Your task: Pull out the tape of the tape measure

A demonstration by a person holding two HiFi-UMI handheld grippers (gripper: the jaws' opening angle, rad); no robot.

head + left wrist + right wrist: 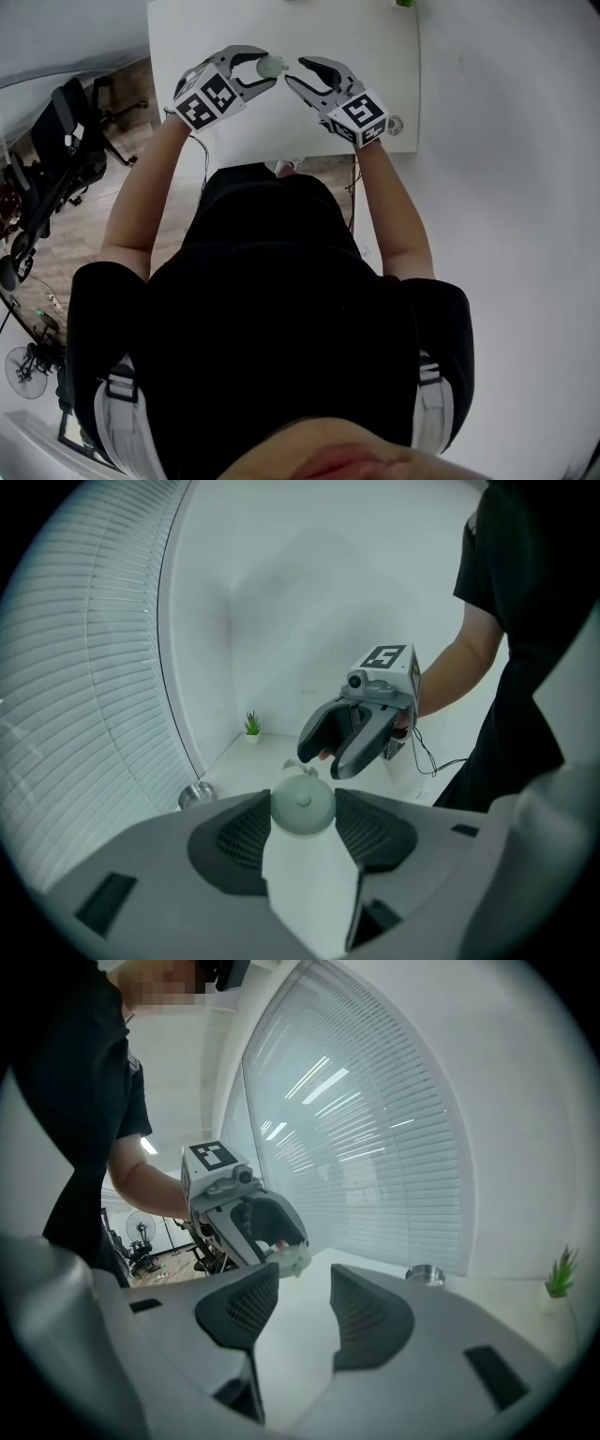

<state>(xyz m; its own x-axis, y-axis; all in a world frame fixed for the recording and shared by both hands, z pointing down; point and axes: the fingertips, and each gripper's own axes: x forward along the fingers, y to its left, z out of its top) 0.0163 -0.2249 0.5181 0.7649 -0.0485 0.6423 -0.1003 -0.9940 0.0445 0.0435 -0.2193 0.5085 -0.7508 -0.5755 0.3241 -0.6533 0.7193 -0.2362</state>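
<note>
A small, round, pale green tape measure [271, 66] is held above the white table [375, 47], with my left gripper [265, 71] shut on it. In the left gripper view its round case [303, 806] sits between the two pads, and a small tab [298, 769] sticks out from its far side. My right gripper [293, 74] faces it from the right, a short way off, tips close to the tab. Its jaws [305, 1302] stand apart with nothing between them. The right gripper view has the tape measure [292, 1258] just beyond its left jaw tip.
A small metal bowl [394, 124] stands near the table's right edge, and a little potted plant [405, 3] at the far corner. Window blinds [394, 1147] run along one side. An office chair [56, 159] stands on the wooden floor to the left.
</note>
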